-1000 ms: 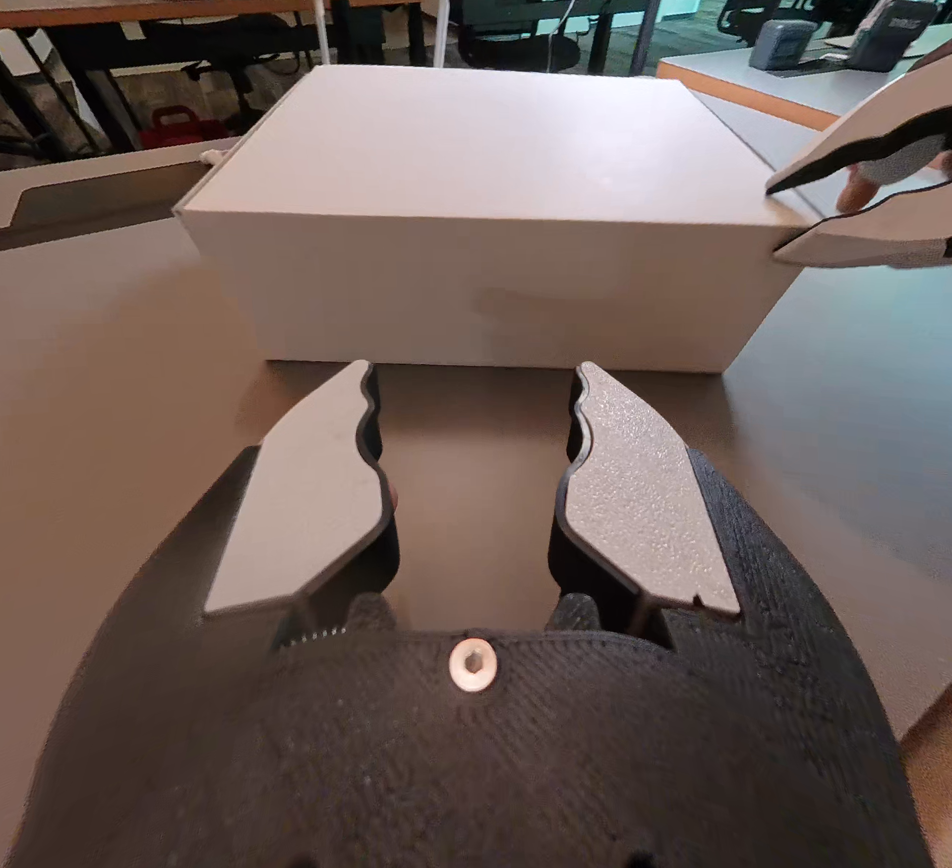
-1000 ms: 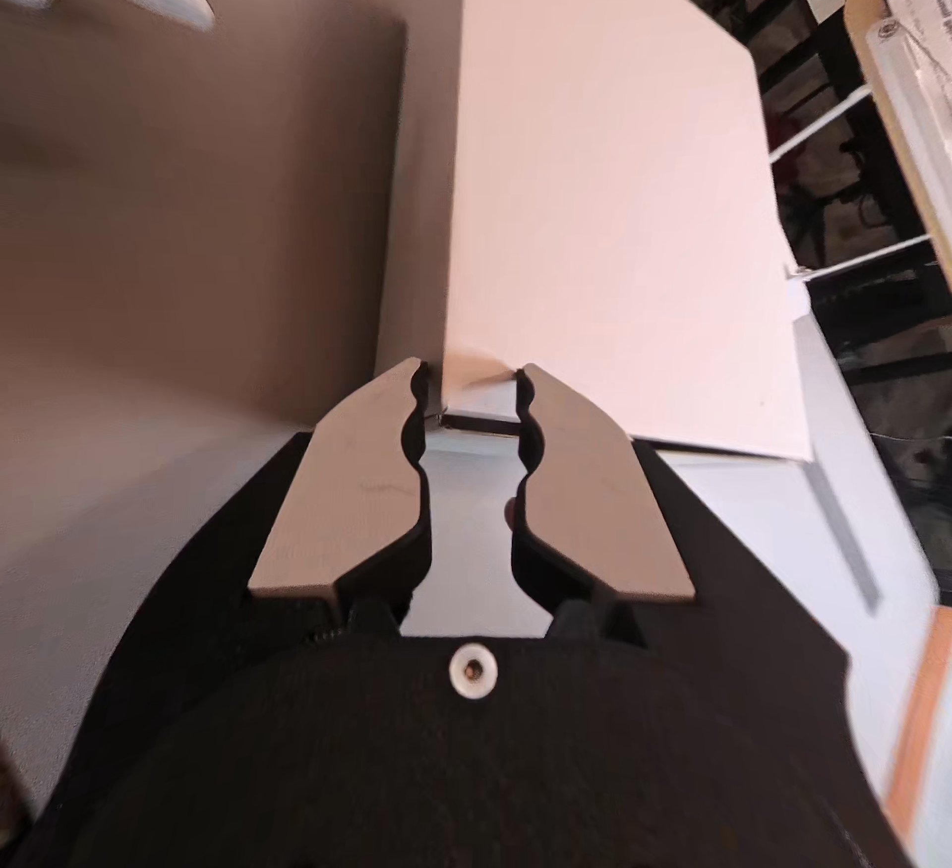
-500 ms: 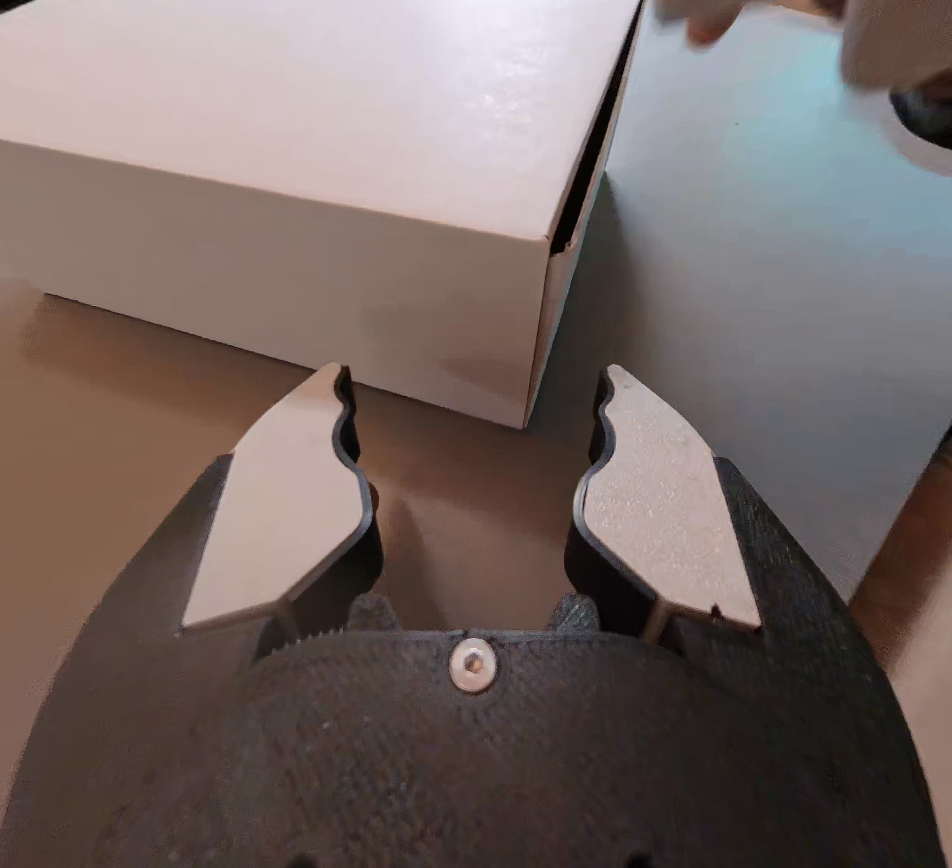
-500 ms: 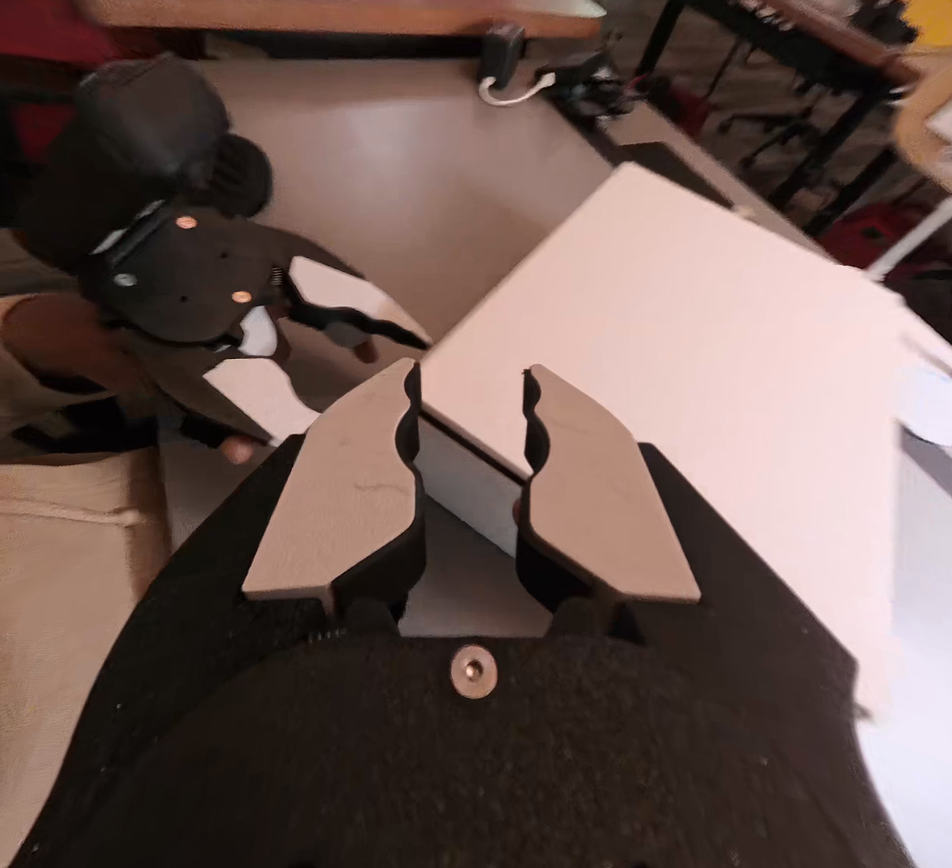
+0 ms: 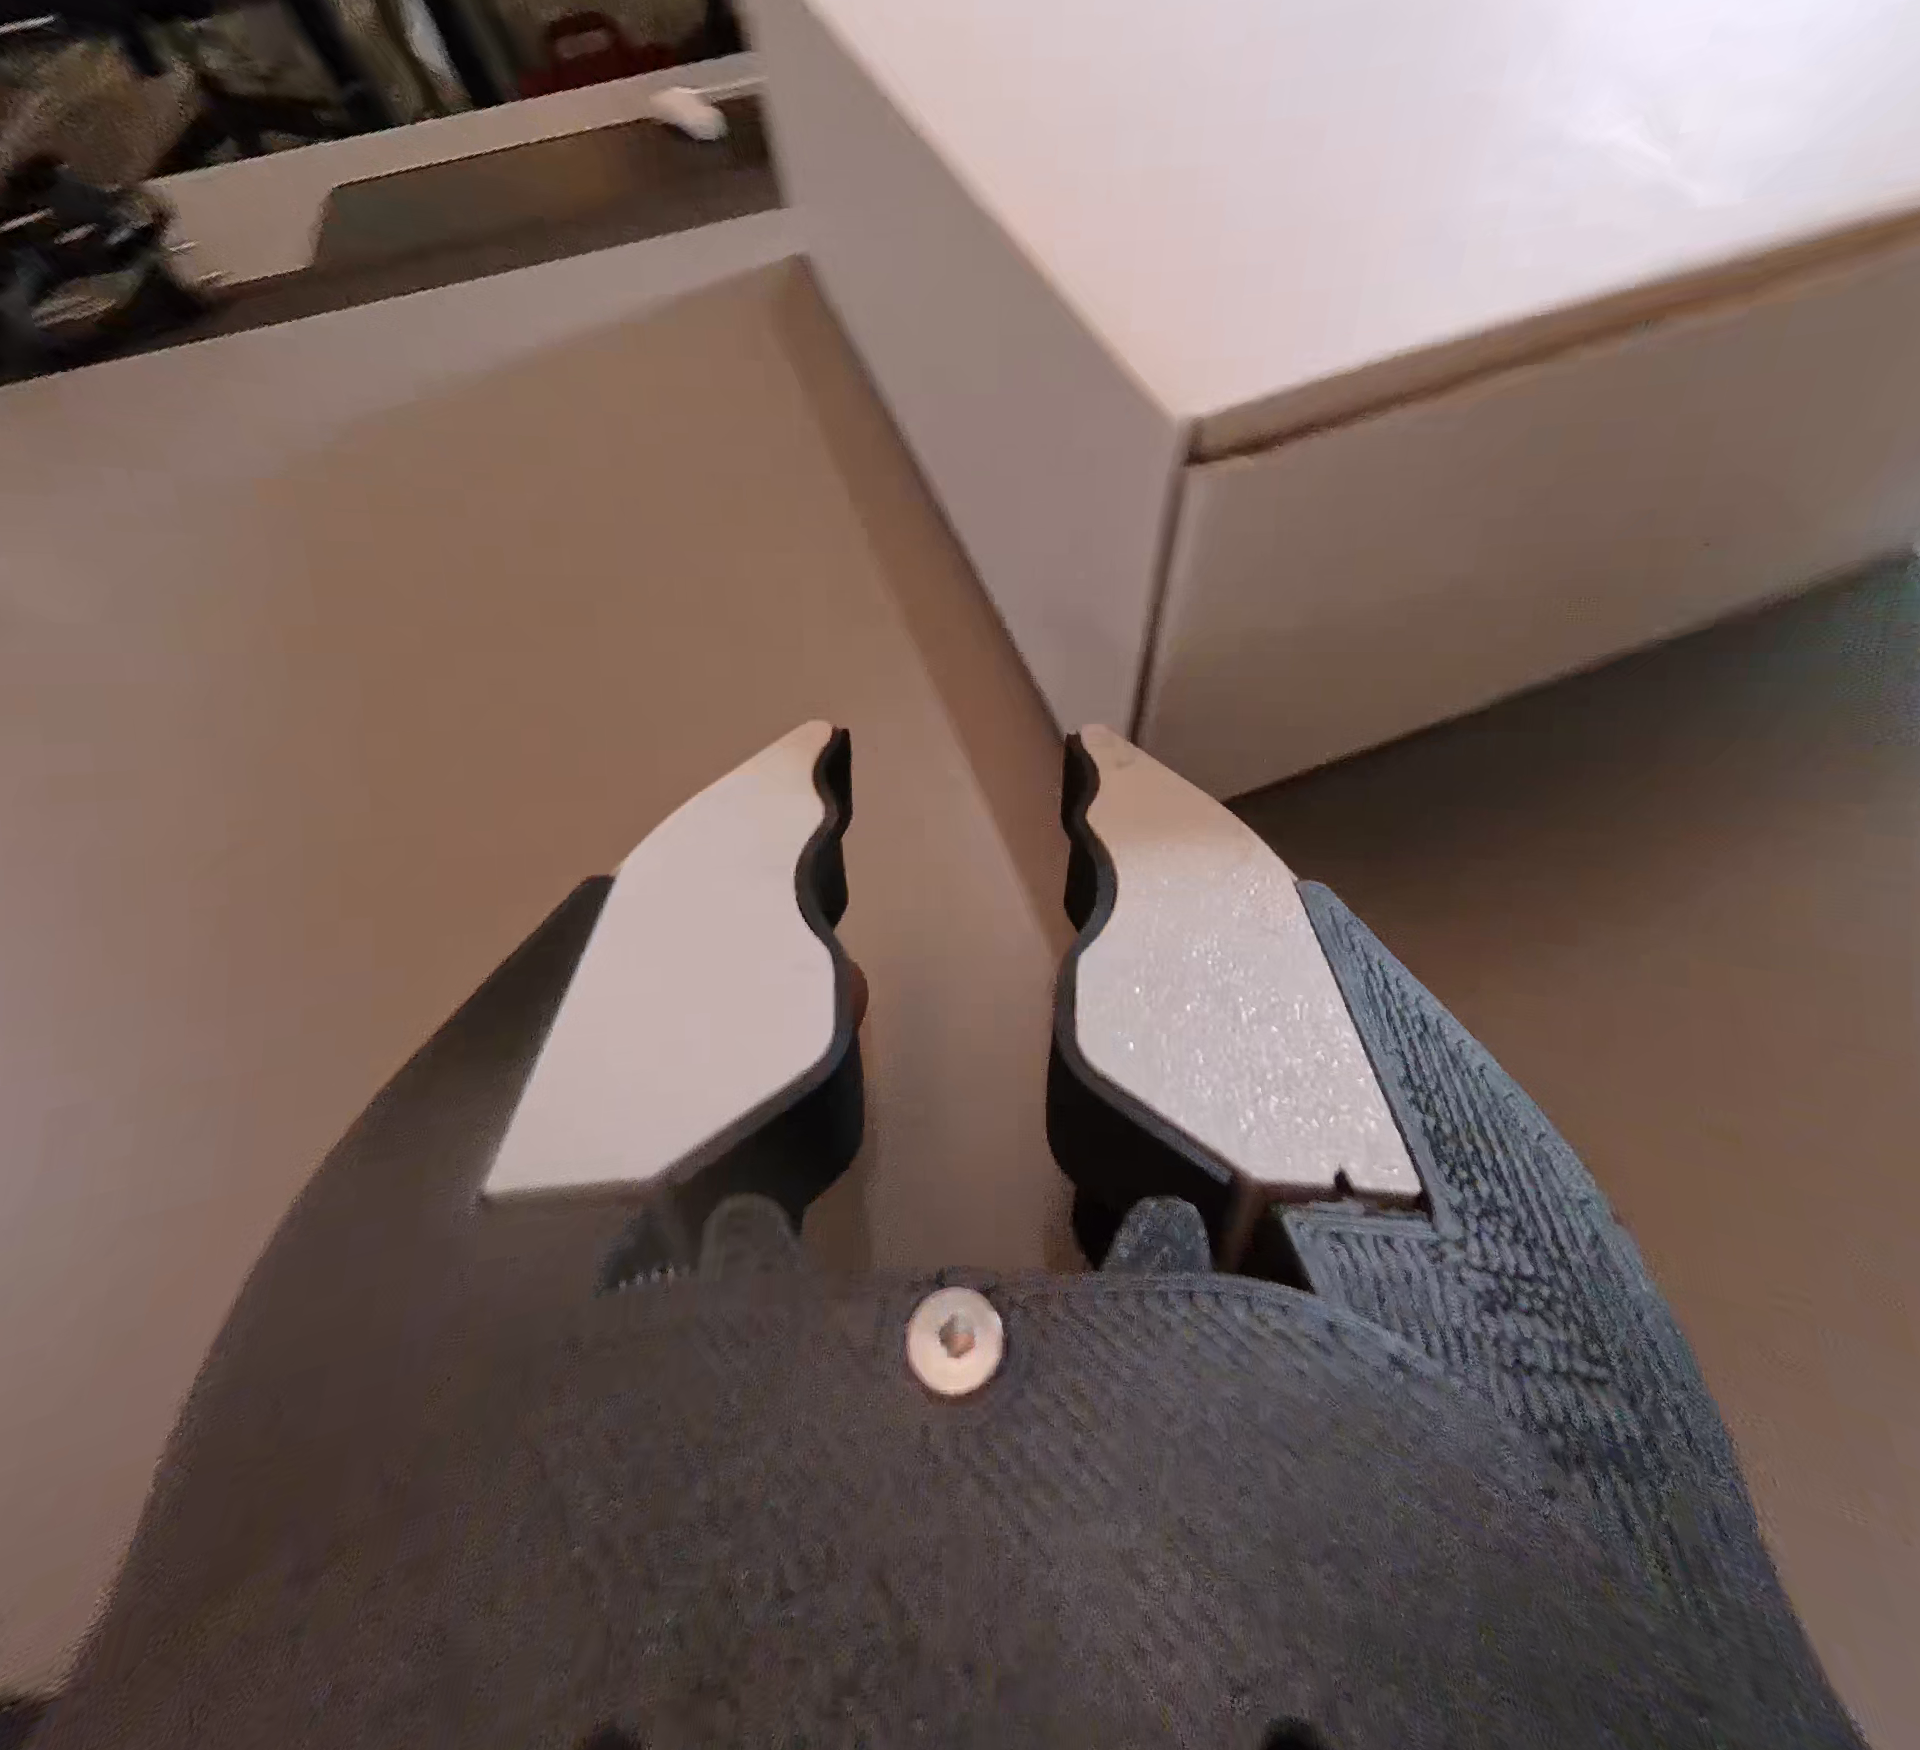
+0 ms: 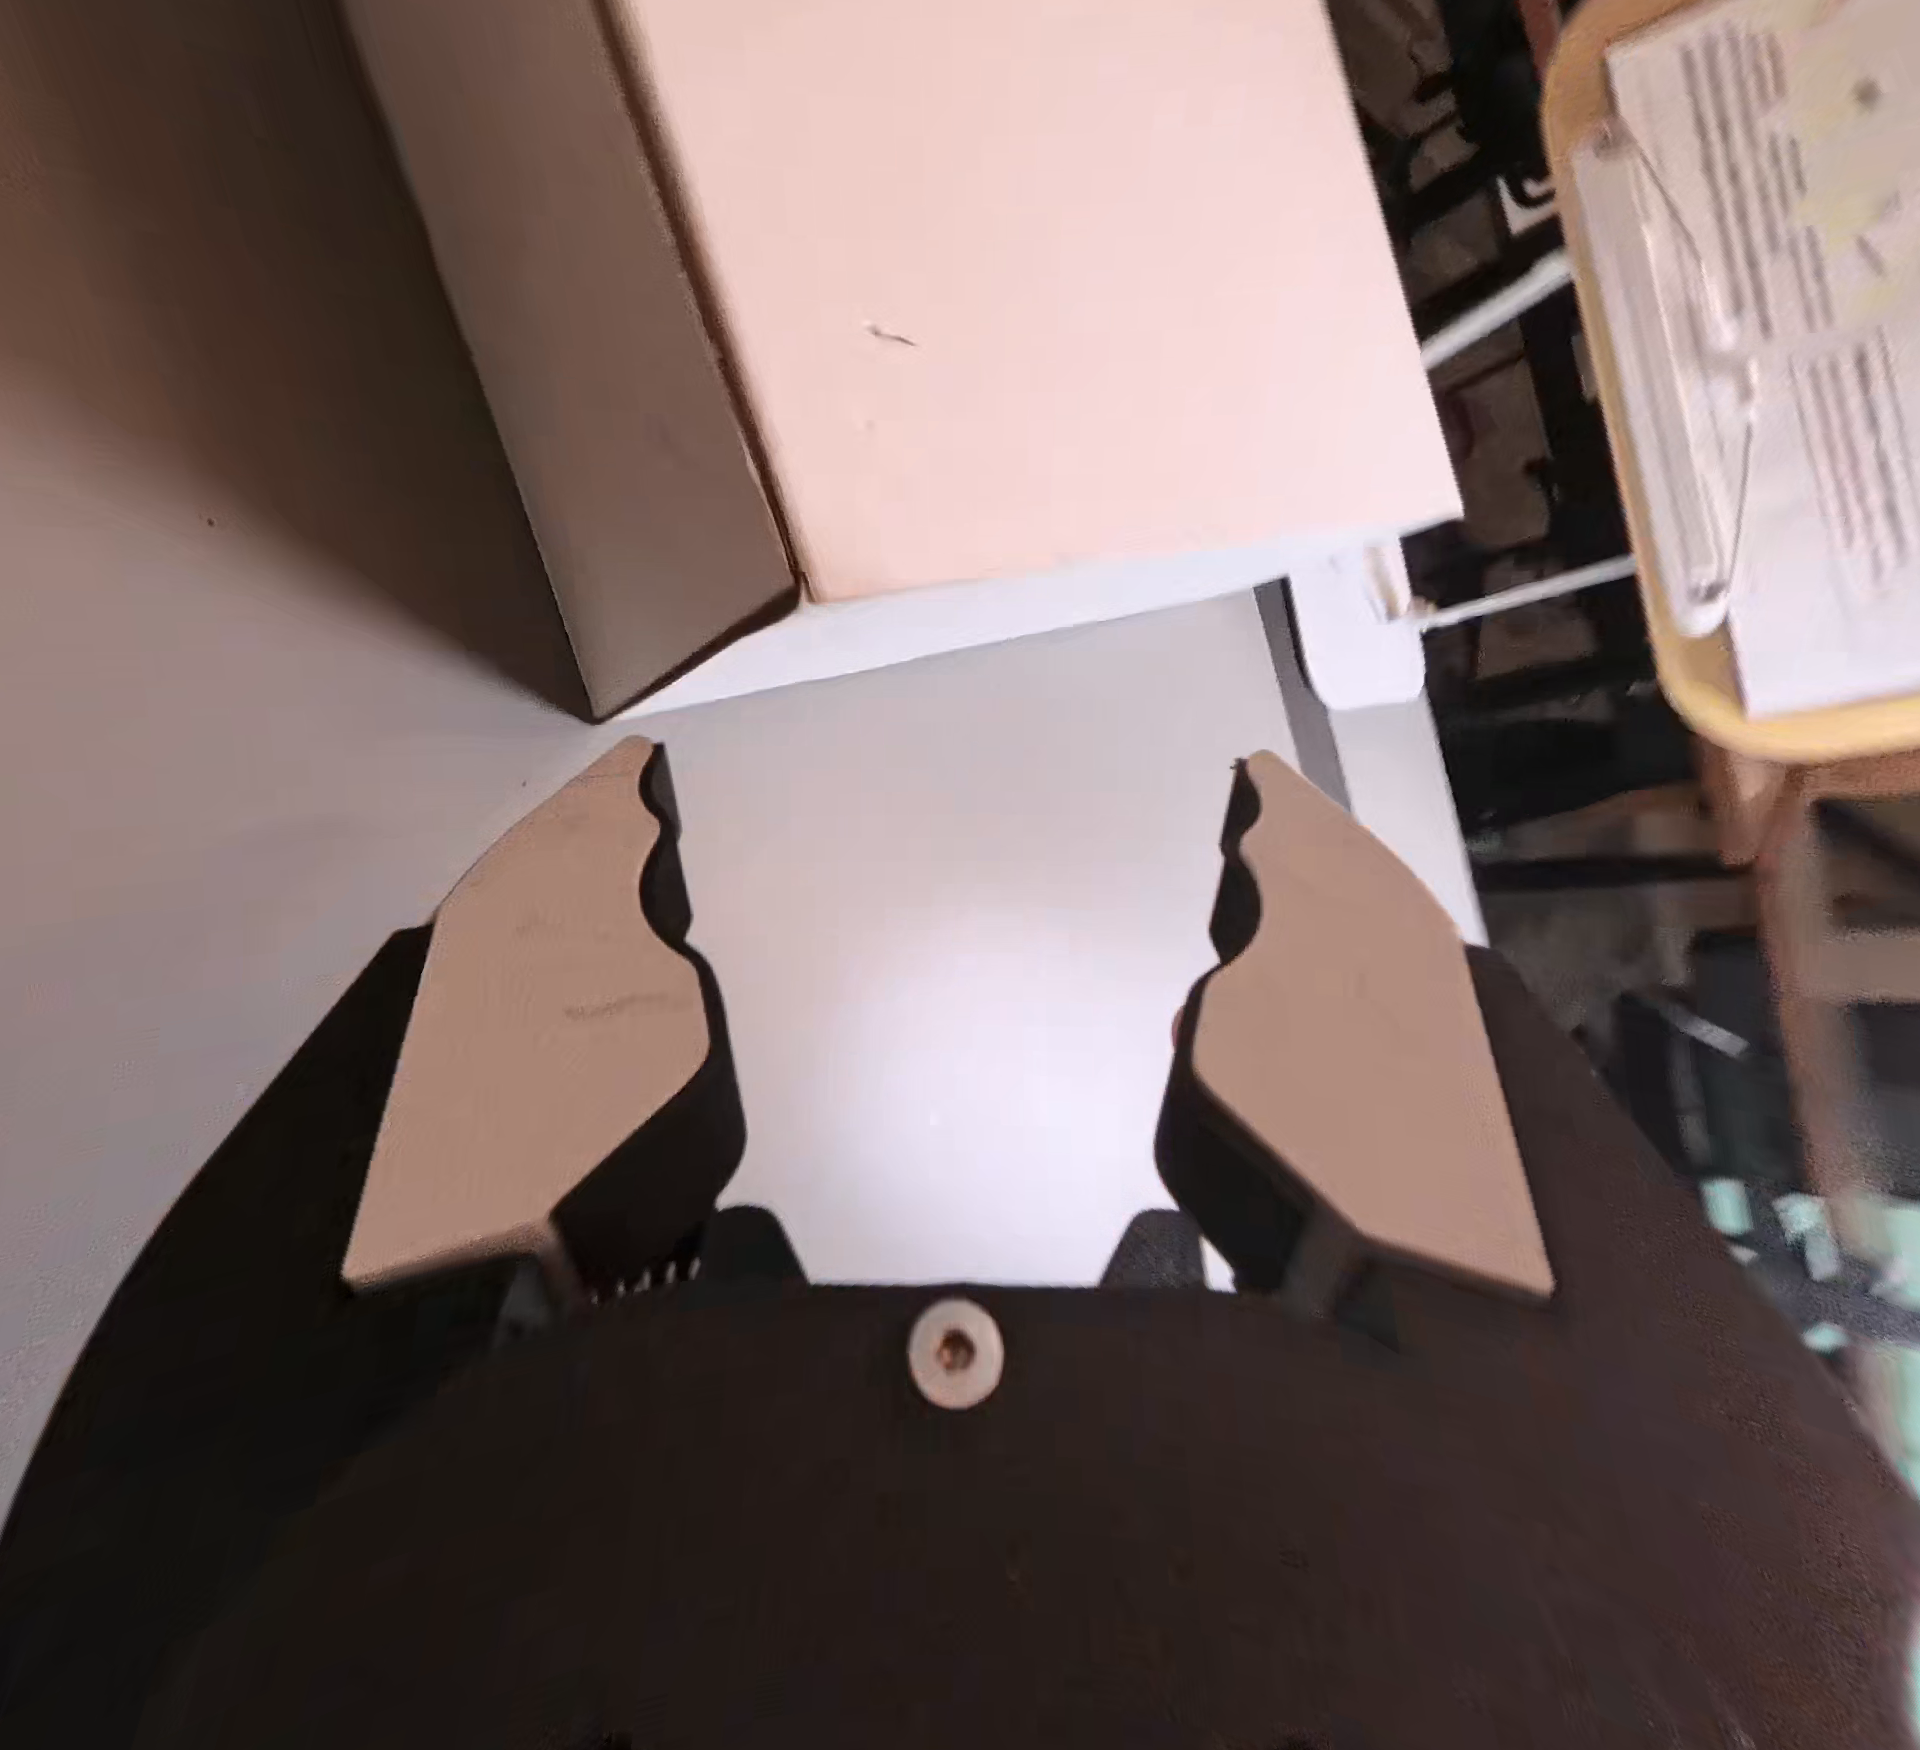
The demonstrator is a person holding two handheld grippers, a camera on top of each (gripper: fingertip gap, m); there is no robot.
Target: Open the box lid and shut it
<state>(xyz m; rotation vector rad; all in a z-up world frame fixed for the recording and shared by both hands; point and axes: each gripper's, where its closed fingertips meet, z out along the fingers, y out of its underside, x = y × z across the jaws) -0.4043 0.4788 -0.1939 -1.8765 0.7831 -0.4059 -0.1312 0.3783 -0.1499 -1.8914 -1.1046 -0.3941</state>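
Left wrist view: white box (image 5: pixel 1351 266) on table (image 5: pixel 416 661), lid (image 5: pixel 1403 90) down, thin seam visible along near edge; left gripper (image 5: pixel 956 744) just beside box corner, jaws narrowly parted, empty.

Right wrist view: right gripper (image 6: pixel 945 755) near box, short of its side wall, jaws wide, empty; document stand (image 6: pixel 1745 298) beyond box, well apart.

Step judged: regrasp lid edge; approach level with seam, pinch lid flap only, lift along hinge arc; steady box base with other gripper.
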